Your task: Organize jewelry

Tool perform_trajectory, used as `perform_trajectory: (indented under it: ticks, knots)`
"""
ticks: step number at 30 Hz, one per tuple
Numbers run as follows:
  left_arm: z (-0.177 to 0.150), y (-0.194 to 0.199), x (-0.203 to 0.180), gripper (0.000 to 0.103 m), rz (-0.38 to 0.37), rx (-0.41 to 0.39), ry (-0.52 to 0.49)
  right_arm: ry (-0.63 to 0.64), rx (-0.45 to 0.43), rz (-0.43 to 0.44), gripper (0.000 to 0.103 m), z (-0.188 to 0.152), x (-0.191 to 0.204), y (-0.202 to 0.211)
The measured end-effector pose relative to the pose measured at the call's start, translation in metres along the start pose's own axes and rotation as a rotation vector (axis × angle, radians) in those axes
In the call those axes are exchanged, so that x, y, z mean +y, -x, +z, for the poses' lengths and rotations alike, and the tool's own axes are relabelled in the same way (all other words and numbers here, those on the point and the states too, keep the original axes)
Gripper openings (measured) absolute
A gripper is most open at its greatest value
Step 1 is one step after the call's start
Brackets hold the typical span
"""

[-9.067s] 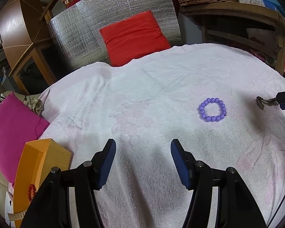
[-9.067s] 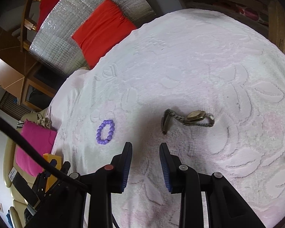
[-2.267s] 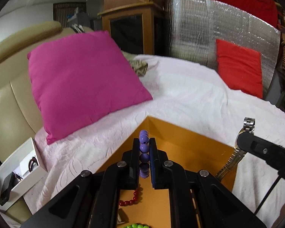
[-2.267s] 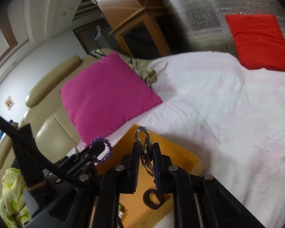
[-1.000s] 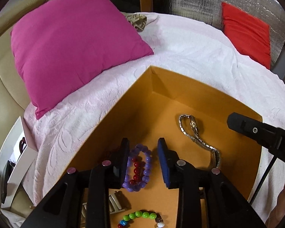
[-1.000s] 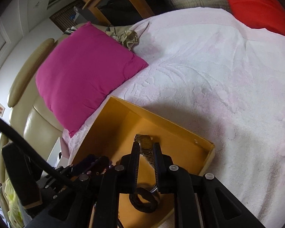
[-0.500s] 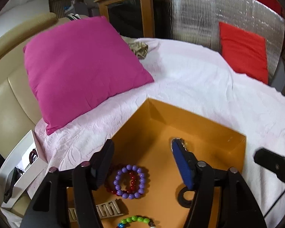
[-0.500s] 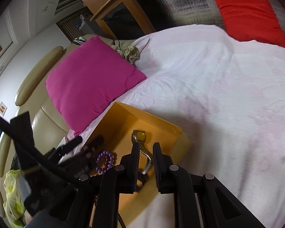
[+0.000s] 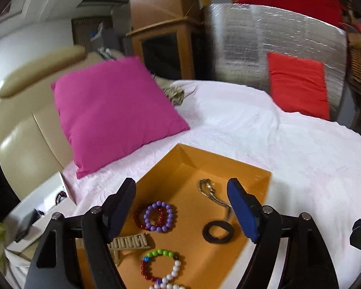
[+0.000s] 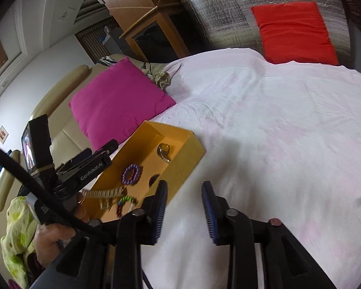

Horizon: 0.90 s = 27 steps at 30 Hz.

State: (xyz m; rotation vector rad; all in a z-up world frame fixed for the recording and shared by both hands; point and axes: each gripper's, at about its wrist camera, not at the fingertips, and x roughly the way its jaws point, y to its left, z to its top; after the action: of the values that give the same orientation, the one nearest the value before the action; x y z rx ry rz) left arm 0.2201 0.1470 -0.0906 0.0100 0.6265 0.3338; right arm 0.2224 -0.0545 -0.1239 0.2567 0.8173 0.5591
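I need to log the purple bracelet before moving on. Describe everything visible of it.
The purple bracelet is a closed ring of round, glossy lilac beads that look like plastic. It lies flat on the floor of the orange box, towards the box's left side in the left wrist view. It rests partly on top of a dark red bead bracelet, whose beads show through and around its ring. Nothing grips it: the left claw is above it, jaws opening, with nothing held between them.

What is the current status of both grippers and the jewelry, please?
Left gripper and right gripper opening, both empty. Purple bracelet and watch lie in orange box. Nothing in the way.
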Motion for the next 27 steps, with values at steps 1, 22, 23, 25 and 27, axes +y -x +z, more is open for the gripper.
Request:
perform_trajectory:
  ticks: [1, 22, 23, 25, 27]
  knots:
    - [-0.002, 0.011, -0.002, 0.079, 0.009, -0.011, -0.012, -0.003, -0.01, 0.001, 0.043, -0.006, -0.001, 0.011]
    - [-0.036, 0.128, -0.003, 0.084, 0.044, -0.073, -0.136, -0.098, -0.111, 0.065, 0.044, -0.069, -0.009, 0.089]
    - [-0.037, 0.132, -0.002, 0.084, 0.042, -0.074, -0.132, -0.096, -0.114, 0.071, 0.044, -0.07, -0.007, 0.092]
    - [-0.037, 0.144, 0.003, 0.084, 0.049, -0.084, -0.123, -0.087, -0.12, 0.079, 0.044, -0.072, -0.001, 0.099]
    - [-0.037, 0.151, 0.005, 0.085, 0.054, -0.091, -0.122, -0.075, -0.124, 0.085, 0.044, -0.074, 0.004, 0.105]
